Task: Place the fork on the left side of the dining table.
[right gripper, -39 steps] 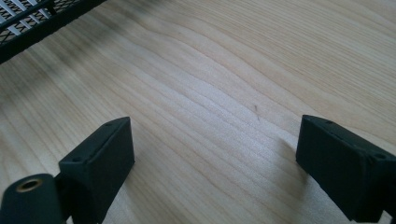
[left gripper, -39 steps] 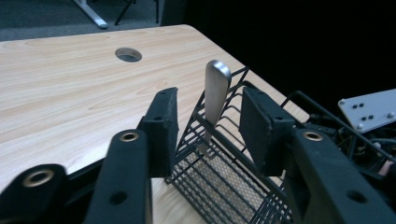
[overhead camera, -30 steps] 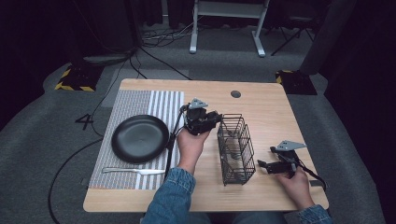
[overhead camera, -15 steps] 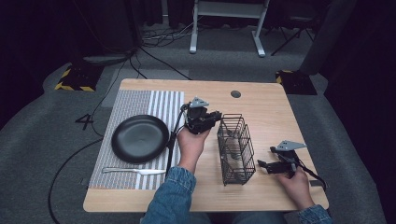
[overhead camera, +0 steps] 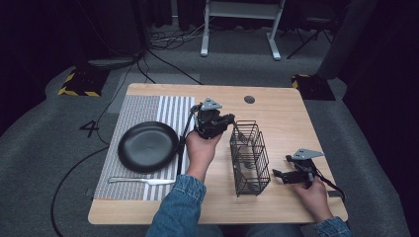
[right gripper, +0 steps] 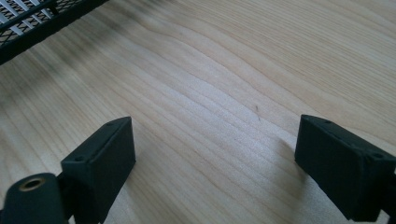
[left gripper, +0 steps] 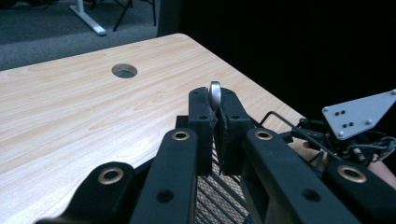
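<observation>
At frame centre, the left gripper point(overhead camera: 228, 120) has just closed its jaws on the rounded metal end of a utensil point(left gripper: 215, 93) above the black wire basket point(overhead camera: 250, 159), sitting slightly higher than a second earlier. Lower right, the right gripper point(overhead camera: 277, 174) rests unmoved on the wooden table point(overhead camera: 286, 113), jaws spread wide apart, holding nothing.

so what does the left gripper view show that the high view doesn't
Left gripper view: the left tool shut on a rounded silver utensil end, its edge poking up between the pads.

High view: the black plate on the striped mat, a utensil lying in front of the plate, and the whole wire basket.

Both: the wooden table, its round hole, the basket's mesh, and the right tool with its grey plate.
</observation>
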